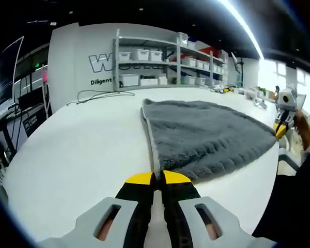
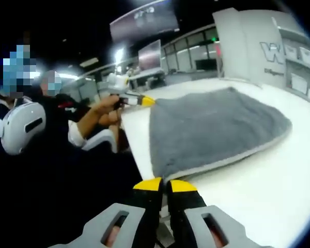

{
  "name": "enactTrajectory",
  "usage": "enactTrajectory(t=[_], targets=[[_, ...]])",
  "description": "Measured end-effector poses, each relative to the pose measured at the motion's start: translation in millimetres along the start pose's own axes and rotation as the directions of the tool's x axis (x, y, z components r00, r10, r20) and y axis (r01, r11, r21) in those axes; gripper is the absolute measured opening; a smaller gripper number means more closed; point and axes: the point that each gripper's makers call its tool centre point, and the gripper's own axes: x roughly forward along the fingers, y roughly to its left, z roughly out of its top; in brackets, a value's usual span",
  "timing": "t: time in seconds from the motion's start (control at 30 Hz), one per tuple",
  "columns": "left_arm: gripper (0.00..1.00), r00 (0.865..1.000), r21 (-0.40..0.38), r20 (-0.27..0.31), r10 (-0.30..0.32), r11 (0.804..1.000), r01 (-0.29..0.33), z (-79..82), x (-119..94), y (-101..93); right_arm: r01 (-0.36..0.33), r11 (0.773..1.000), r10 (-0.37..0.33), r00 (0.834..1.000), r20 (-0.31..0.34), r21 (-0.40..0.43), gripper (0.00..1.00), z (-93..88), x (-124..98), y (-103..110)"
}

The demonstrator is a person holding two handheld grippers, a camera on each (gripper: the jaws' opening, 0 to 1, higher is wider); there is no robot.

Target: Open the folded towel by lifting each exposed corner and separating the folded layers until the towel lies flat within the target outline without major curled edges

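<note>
The grey towel (image 1: 206, 137) lies spread on the white worktop (image 1: 82, 155), at its near edge. Each gripper, left (image 1: 156, 179) and right (image 2: 164, 185), sits at a near corner, jaws clenched, seemingly pinching the hem.

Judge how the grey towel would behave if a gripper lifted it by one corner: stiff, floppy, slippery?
The grey towel would probably go floppy: it lies slack on the white table, following the table's surface. Its plush pile suggests good grip for the jaws, not slippery. It looks thick and layered at the pale edge, so a corner pinch may lift only the top layer.
</note>
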Motion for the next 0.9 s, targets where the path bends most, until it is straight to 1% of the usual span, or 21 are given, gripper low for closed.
enactTrajectory(t=[0.17,0.4,0.5,0.53,0.6,0.73,0.9], targets=[[0.05,1.000,-0.005,-0.017,-0.008,1.000,0.008,-0.1,1,3.0,0.000,1.000,-0.001,1.000,-0.016,-0.015,0.00,1.0,3,4],[0.05,0.999,-0.006,-0.040,-0.005,1.000,0.005,0.3,4,12.6,-0.009,0.999,0.008,0.999,-0.033,-0.040,0.00,2.2,8,11],[0.06,0.999,0.012,-0.053,0.010,1.000,-0.010,1.6,6,19.6,-0.017,0.999,0.016,0.999,-0.035,-0.043,0.00,3.1,11,13],[0.06,0.998,0.041,-0.058,0.025,0.999,-0.023,2.3,6,22.2,-0.022,0.999,0.021,0.999,-0.035,-0.044,0.00,3.4,12,15],[0.06,0.997,0.056,-0.067,0.032,0.998,-0.028,2.4,7,16.9,-0.028,0.999,0.026,0.999,-0.038,-0.044,0.00,4.1,14,16],[0.06,0.996,0.078,-0.085,0.037,0.996,-0.031,3.3,9,18.0,-0.033,0.998,0.031,0.998,-0.046,-0.052,0.00,5.3,17,19],[0.06,0.994,0.082,-0.106,0.031,0.996,-0.023,2.2,9,19.8,-0.039,0.998,0.037,0.998,-0.049,-0.054,0.00,6.3,19,21]])
